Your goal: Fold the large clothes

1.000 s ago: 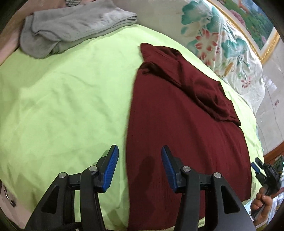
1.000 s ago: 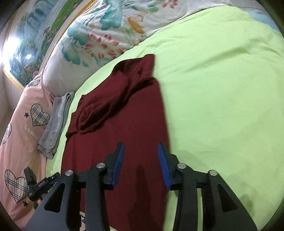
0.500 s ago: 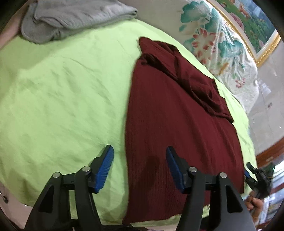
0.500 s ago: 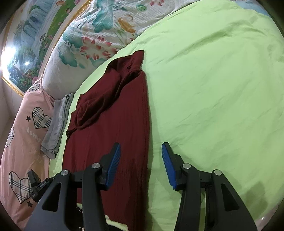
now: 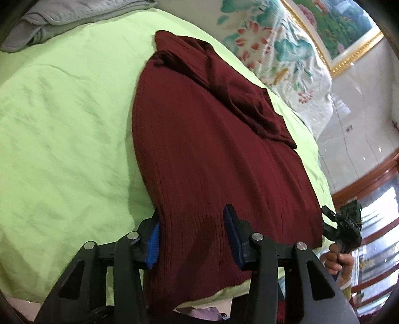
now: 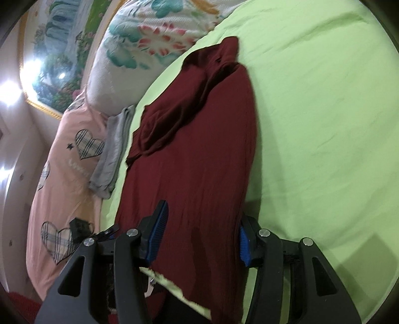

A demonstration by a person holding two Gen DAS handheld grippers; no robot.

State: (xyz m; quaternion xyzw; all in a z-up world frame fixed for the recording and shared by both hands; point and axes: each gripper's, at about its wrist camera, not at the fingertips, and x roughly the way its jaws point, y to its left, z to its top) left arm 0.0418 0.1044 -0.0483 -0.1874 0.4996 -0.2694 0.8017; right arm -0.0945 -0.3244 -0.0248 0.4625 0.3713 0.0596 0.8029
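Observation:
A dark red ribbed garment [image 5: 212,139] lies flat on the light green bed sheet [image 5: 62,124], with a sleeve folded across its far part. My left gripper [image 5: 192,239] is open, its jaws straddling the garment's near left hem corner. My right gripper [image 6: 199,236] is open, its jaws straddling the garment [image 6: 199,154] at its near right hem corner, at the bed's edge. The right gripper also shows in the left wrist view [image 5: 344,224], held by a hand.
A folded grey cloth [image 5: 62,17] lies at the far left of the sheet, also in the right wrist view [image 6: 114,149]. A floral quilt [image 5: 274,49] and a pink heart-print quilt [image 6: 64,169] lie beyond. A framed painting [image 6: 49,49] hangs on the wall.
Both grippers have moved down and forward onto the garment's near hem; each open pair of jaws now straddles a hem corner. The garment lies as before.

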